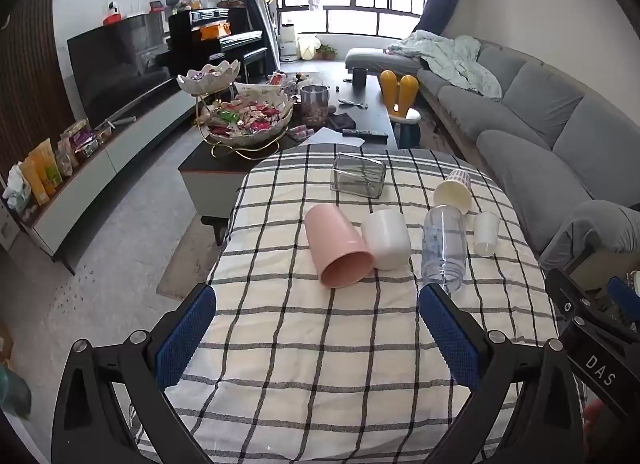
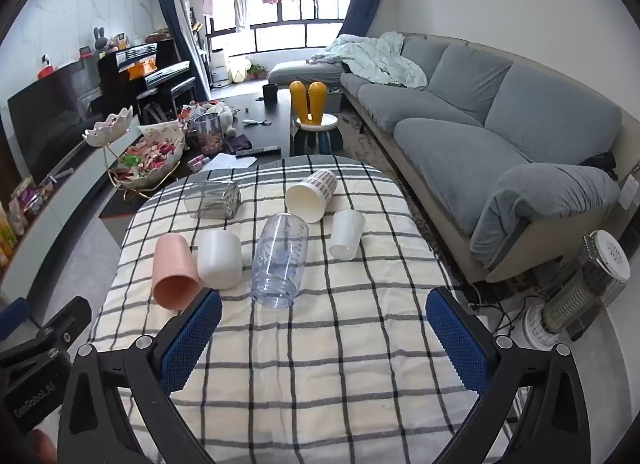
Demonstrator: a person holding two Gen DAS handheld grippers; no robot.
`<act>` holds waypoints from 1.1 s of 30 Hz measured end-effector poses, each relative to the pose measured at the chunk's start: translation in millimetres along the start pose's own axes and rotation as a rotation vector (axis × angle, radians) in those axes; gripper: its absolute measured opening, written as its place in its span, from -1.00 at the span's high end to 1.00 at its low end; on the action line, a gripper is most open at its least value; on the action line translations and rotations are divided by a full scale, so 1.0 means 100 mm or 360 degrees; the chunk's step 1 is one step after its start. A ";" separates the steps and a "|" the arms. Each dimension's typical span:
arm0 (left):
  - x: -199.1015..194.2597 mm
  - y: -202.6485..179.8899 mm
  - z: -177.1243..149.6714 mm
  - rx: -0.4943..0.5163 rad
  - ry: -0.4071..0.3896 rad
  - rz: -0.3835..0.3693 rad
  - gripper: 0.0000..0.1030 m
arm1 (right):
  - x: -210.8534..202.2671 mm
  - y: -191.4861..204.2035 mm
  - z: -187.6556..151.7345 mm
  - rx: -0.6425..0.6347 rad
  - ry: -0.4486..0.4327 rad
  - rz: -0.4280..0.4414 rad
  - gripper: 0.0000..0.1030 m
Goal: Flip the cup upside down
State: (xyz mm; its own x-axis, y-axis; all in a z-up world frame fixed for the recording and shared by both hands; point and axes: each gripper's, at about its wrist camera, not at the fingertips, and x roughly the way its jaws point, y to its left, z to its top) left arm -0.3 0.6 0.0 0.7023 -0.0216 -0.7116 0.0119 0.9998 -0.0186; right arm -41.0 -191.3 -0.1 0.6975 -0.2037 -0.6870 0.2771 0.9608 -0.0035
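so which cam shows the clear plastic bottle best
The right wrist view: the clear plastic bottle lies near centre on the checked cloth, whole, its open mouth facing the camera. The left wrist view shows it too, off to the right, with its mouth end just behind the tip of that gripper's right finger.

Six cups lie tipped on the checked surface (image 1: pixel 360 344): pink cup (image 1: pixel 338 251) touching white cup (image 1: pixel 387 239), clear bottle-like cup (image 1: pixel 444 248), small white cup (image 1: pixel 486 233), paper cup (image 1: pixel 454 190), grey glass (image 1: pixel 357 175).
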 end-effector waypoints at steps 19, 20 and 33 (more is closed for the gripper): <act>-0.03 0.01 -0.02 0.0033 0.0005 0.0045 -1.00 | 0.00 0.00 0.00 0.0014 -0.0005 0.0015 -0.99; -0.02 0.01 -0.03 0.0032 0.0005 0.0044 -1.00 | 0.00 0.00 0.00 0.0014 -0.0005 0.0015 -0.99; 0.02 0.01 -0.04 0.0027 0.0027 0.0035 -1.00 | 0.00 0.00 0.00 0.0015 -0.0003 0.0017 -0.99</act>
State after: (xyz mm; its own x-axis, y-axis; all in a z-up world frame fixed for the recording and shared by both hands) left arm -1.6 1.8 -4.7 0.6905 0.0006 -0.7233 0.0088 0.9999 0.0092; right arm -41.2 -191.7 -0.3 0.7019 -0.1938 -0.6854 0.2758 0.9612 0.0106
